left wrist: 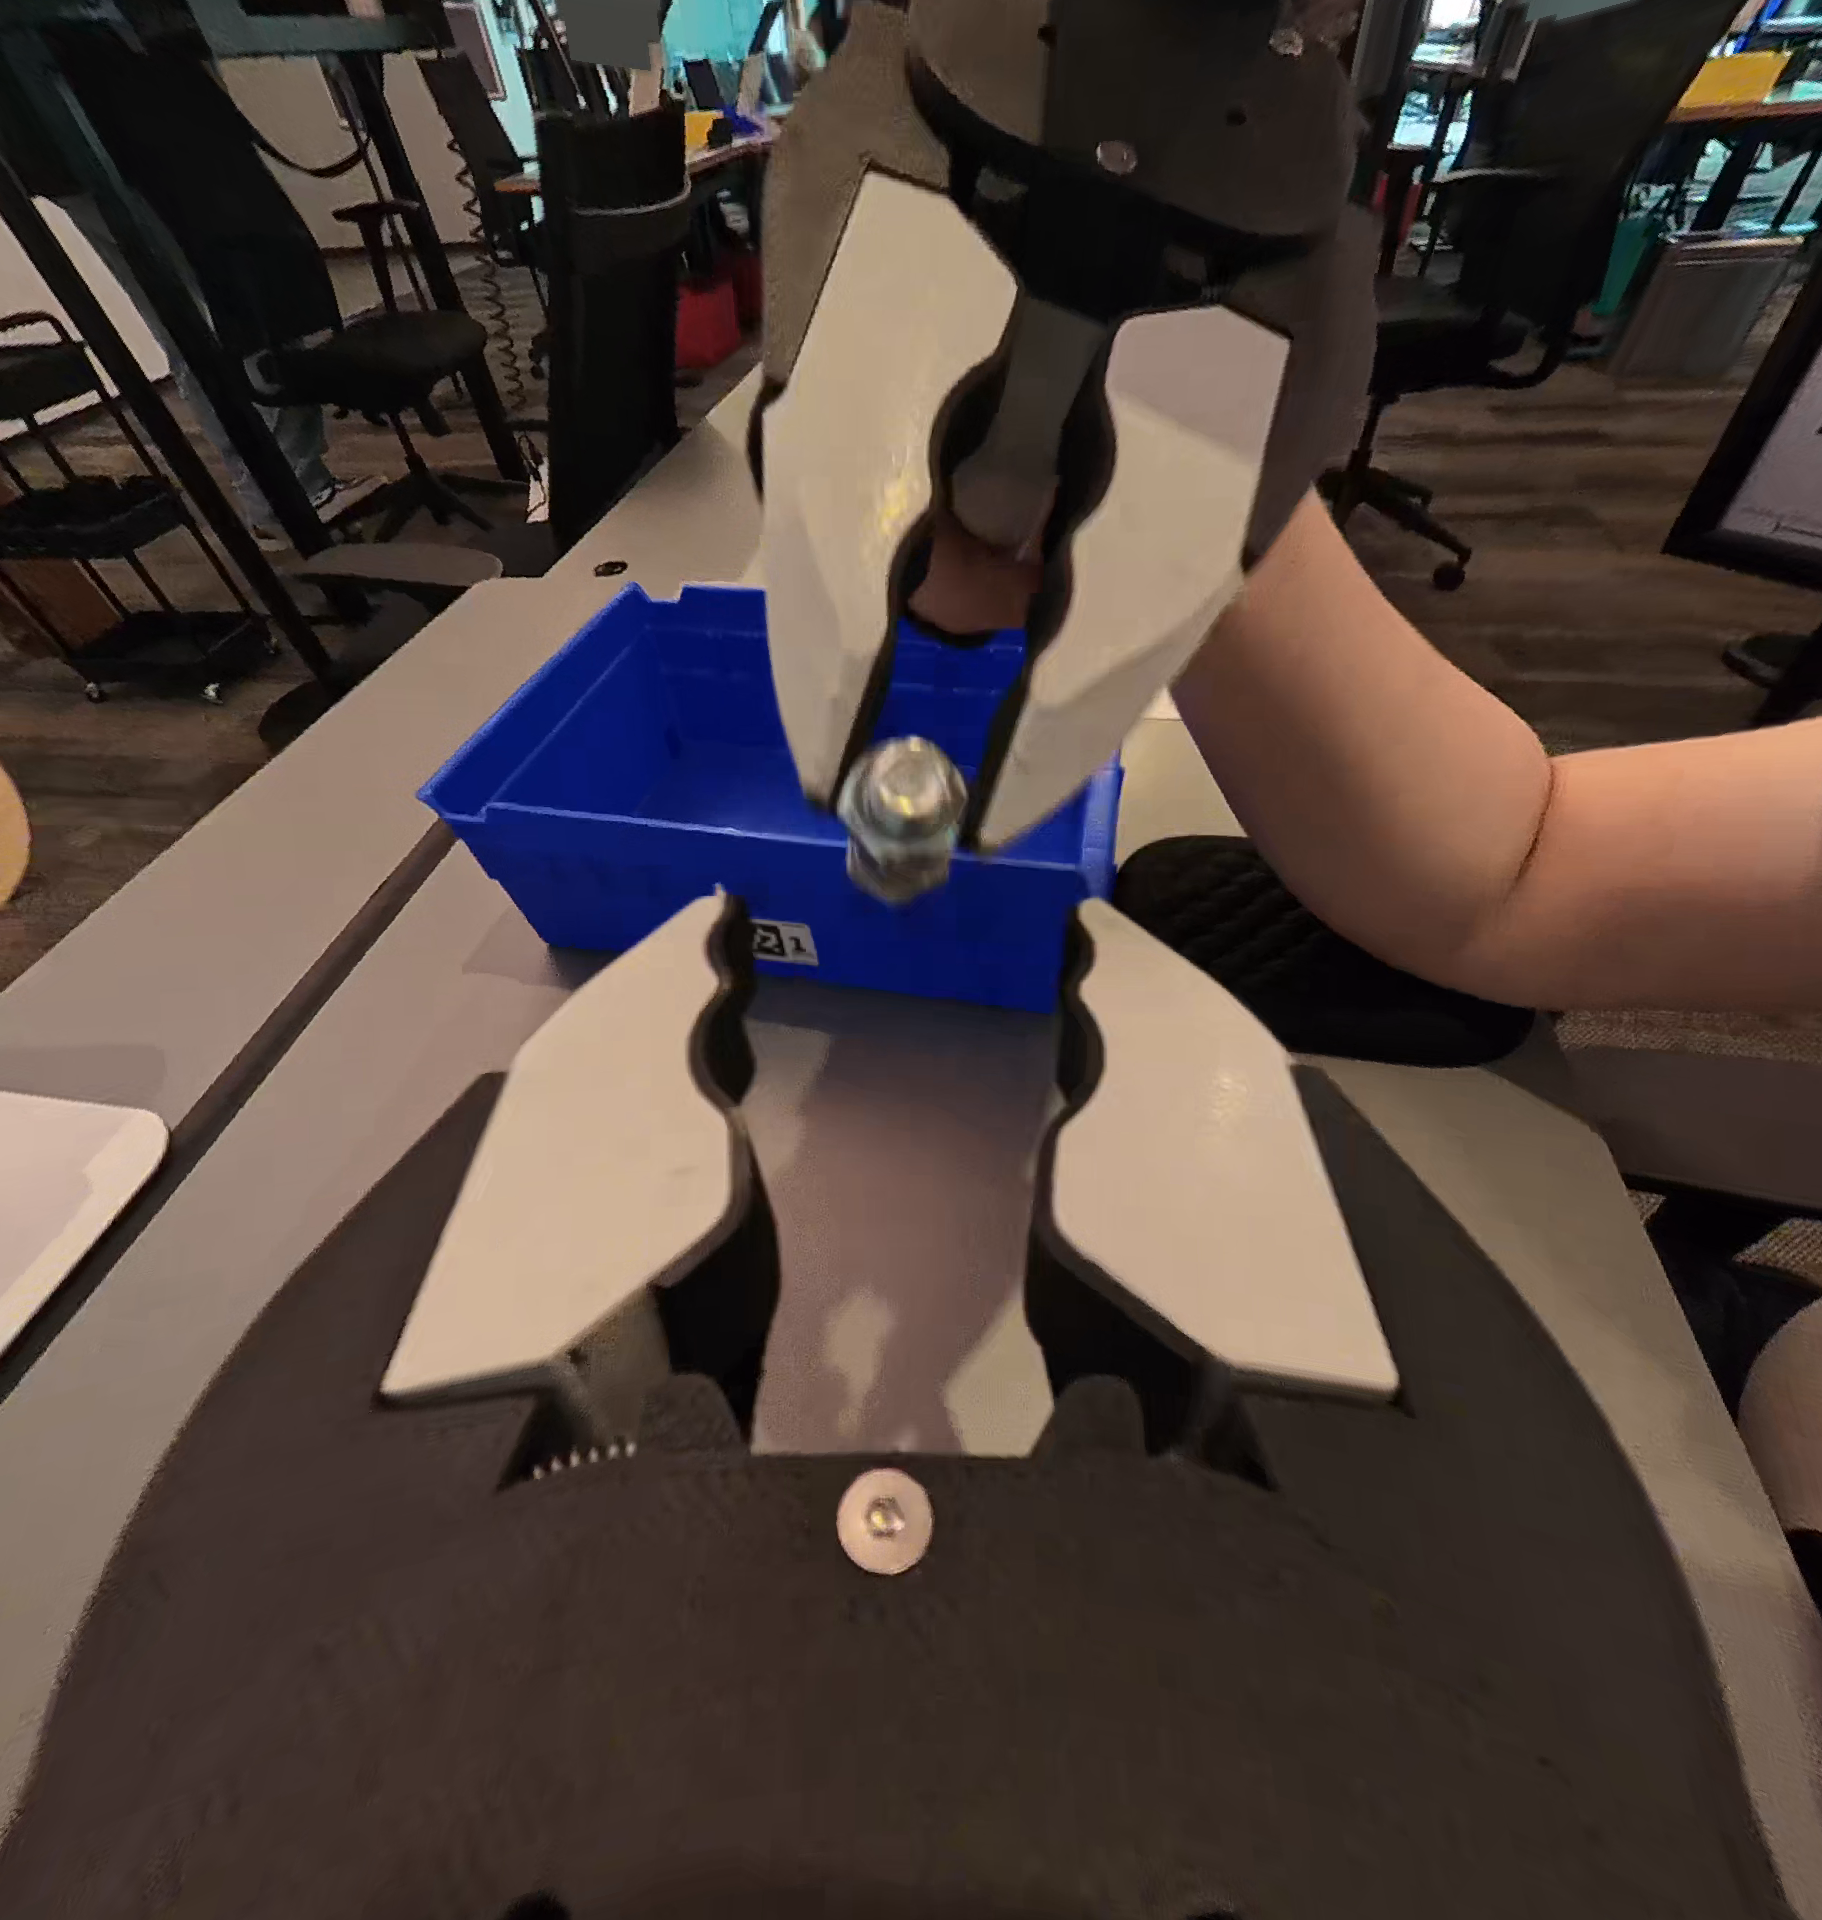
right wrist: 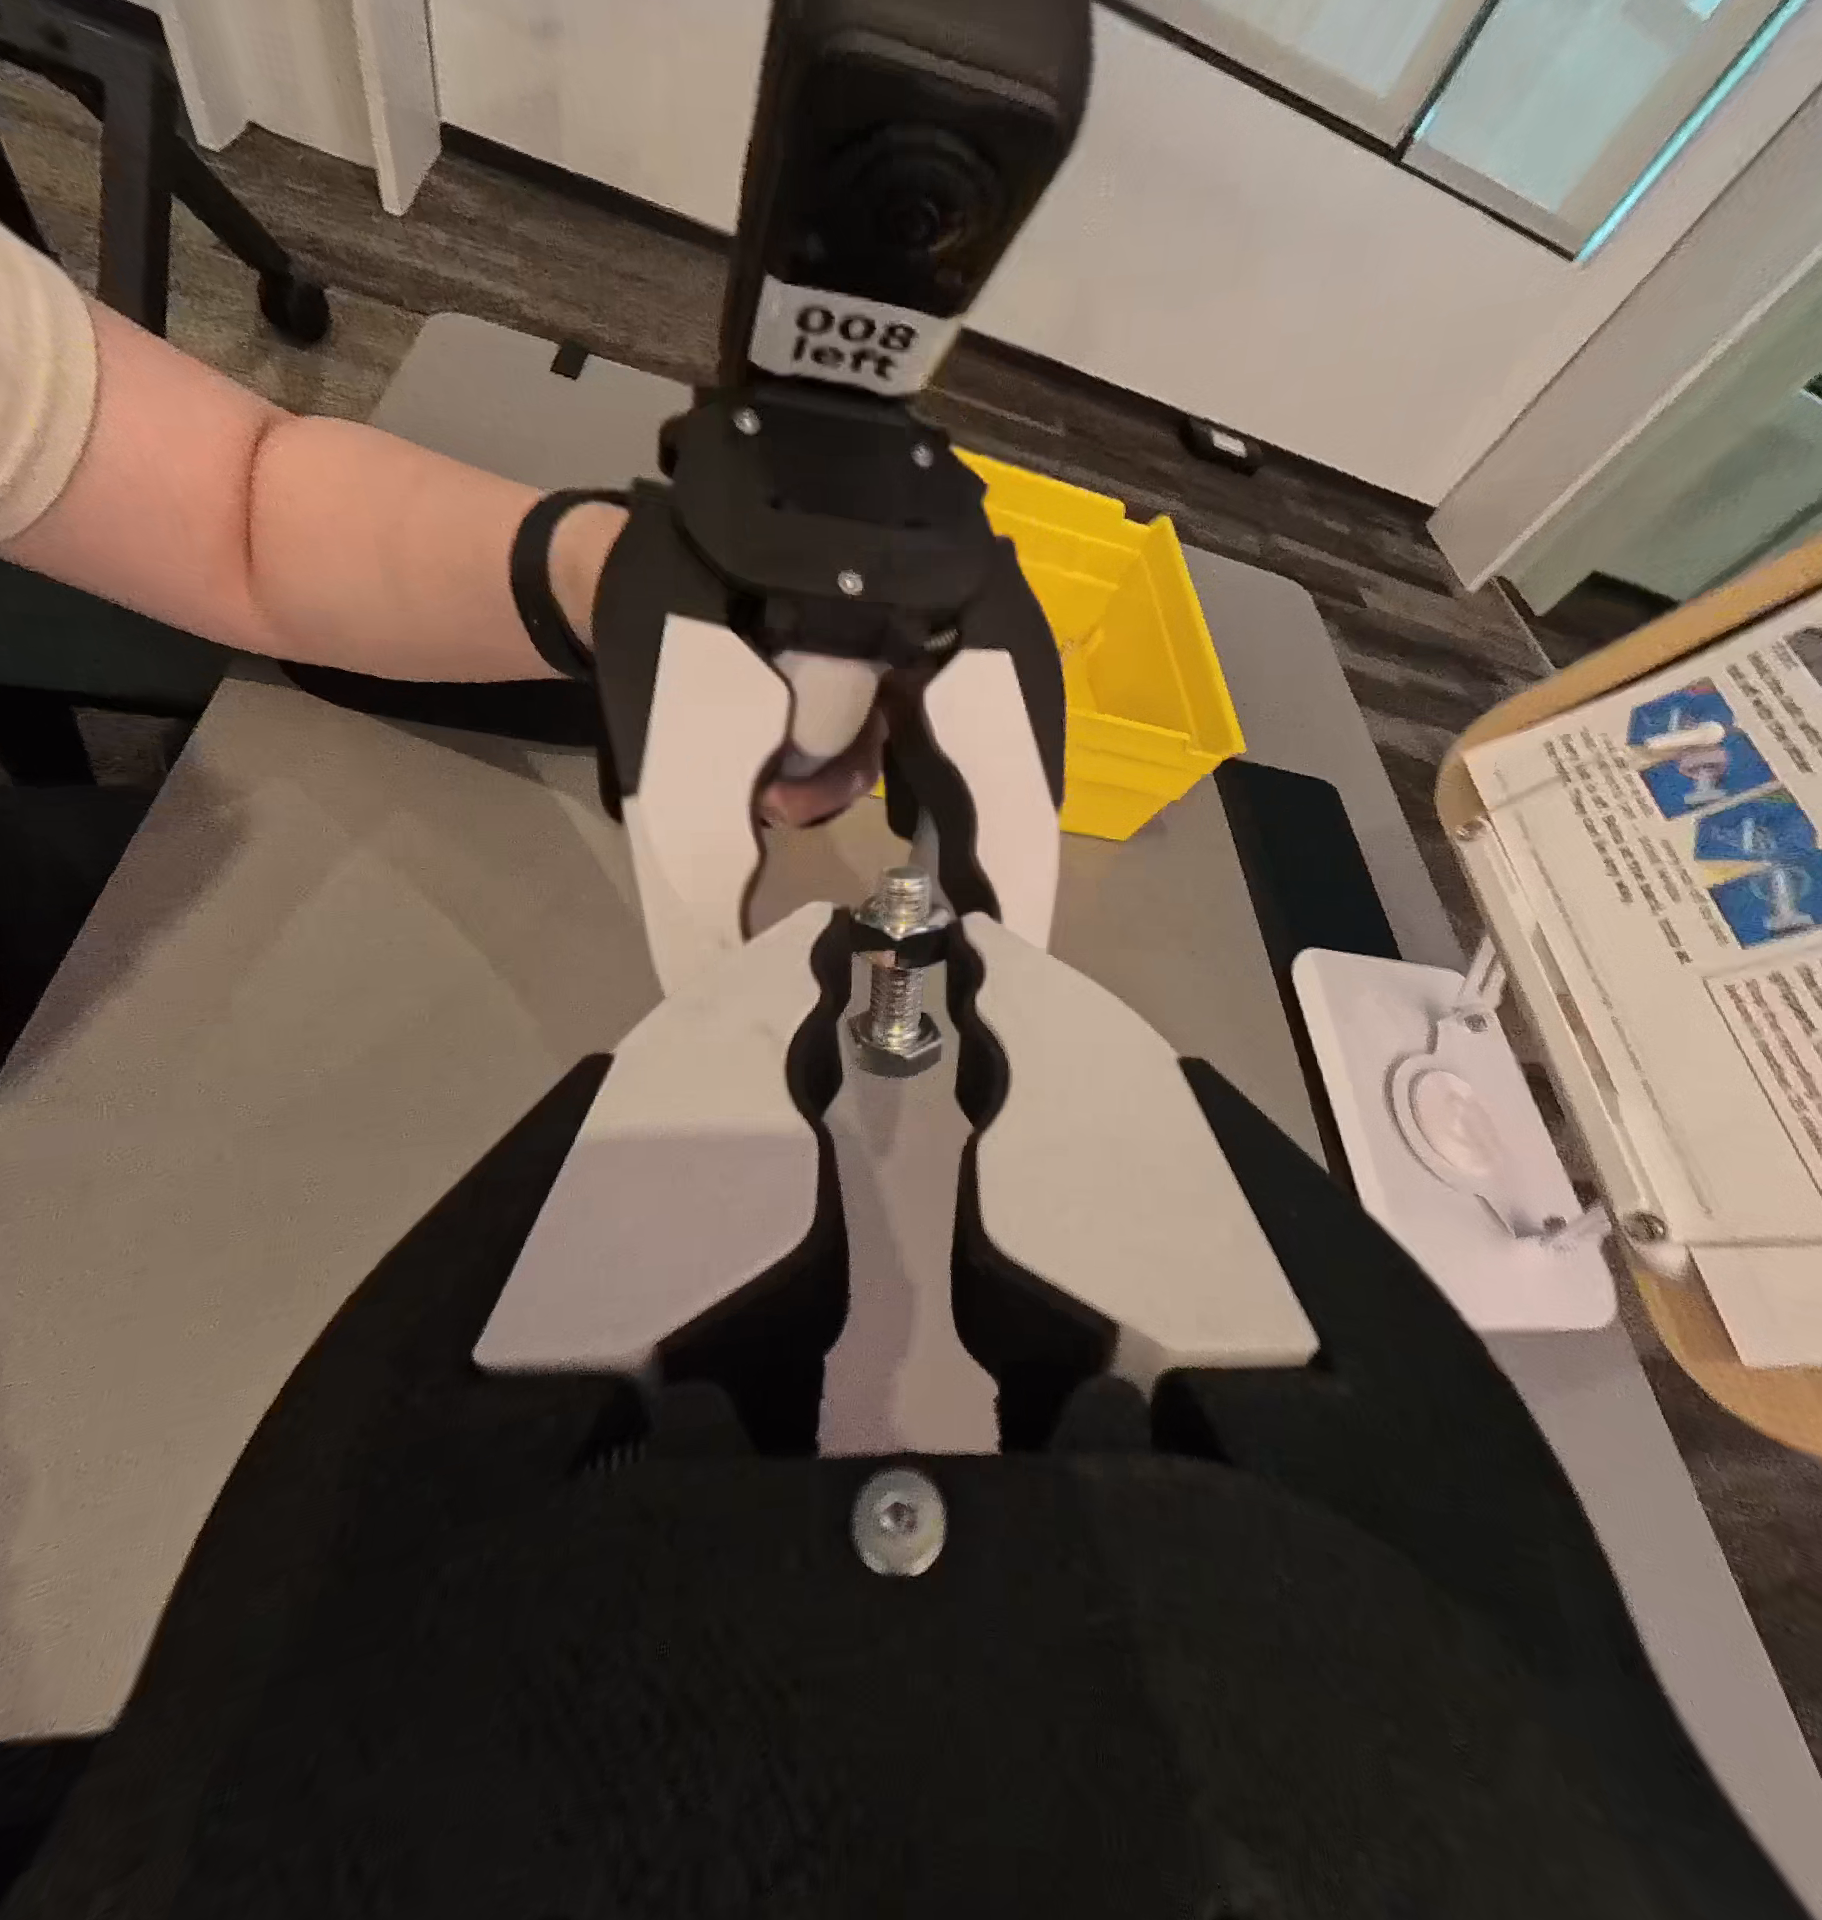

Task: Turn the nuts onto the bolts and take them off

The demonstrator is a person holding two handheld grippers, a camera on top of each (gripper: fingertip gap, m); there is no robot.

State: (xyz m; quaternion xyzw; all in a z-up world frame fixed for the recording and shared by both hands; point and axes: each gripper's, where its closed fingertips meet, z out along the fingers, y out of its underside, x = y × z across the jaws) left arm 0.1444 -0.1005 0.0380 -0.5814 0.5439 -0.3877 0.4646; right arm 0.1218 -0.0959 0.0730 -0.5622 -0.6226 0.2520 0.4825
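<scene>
Gripping a nut (right wrist: 899,938) between its closed fingertips, the right gripper (right wrist: 899,935) holds a bolt (right wrist: 894,997) in mid-air above the grey table (right wrist: 263,987), the threaded end pointing to 12 o'clock and the hex head toward 6 o'clock. Facing it from 12 o'clock, the left gripper (right wrist: 845,904) has its fingers spread wide, holding nothing. In the left wrist view, the nut and bolt hang just above the near wall of a blue bin (left wrist: 678,748). A yellow bin (right wrist: 1146,665) sits at 1 o'clock behind the left gripper.
</scene>
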